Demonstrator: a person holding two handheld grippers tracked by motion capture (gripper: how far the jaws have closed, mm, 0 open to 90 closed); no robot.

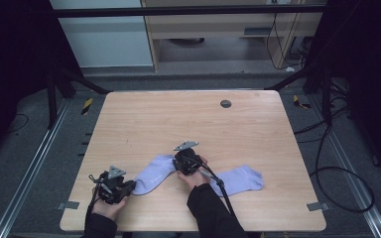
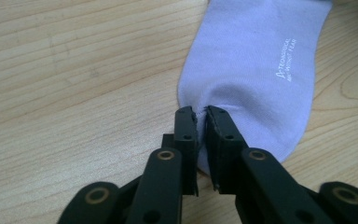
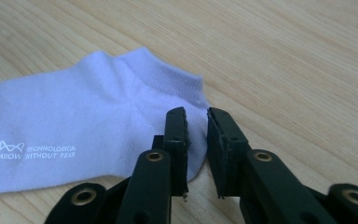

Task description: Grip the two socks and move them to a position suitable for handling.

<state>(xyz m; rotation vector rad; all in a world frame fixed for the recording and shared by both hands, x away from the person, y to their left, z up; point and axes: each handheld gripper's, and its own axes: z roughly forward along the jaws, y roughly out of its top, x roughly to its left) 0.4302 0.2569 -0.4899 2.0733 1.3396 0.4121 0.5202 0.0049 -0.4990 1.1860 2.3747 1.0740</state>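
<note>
A light purple sock [image 1: 154, 173] lies flat on the wooden table [image 1: 188, 119], near the front. My left gripper [image 1: 131, 186] is at its lower left end. In the left gripper view the jaws [image 2: 202, 112] are shut on the sock's [image 2: 256, 60] rounded end, and the fabric puckers at the tips. My right gripper [image 1: 179, 159] is at the sock's upper right end. There its jaws [image 3: 197, 114] stand a narrow gap apart over the sock's [image 3: 74, 116] cuff corner, and the fabric lies flat without a pucker.
A second purple sock [image 1: 240, 179] lies to the right of the right hand, with the gripper's cable [image 1: 221, 186] running over its left end. A small grey round cap [image 1: 225, 103] is set in the table's far side. The front edge is close behind both hands.
</note>
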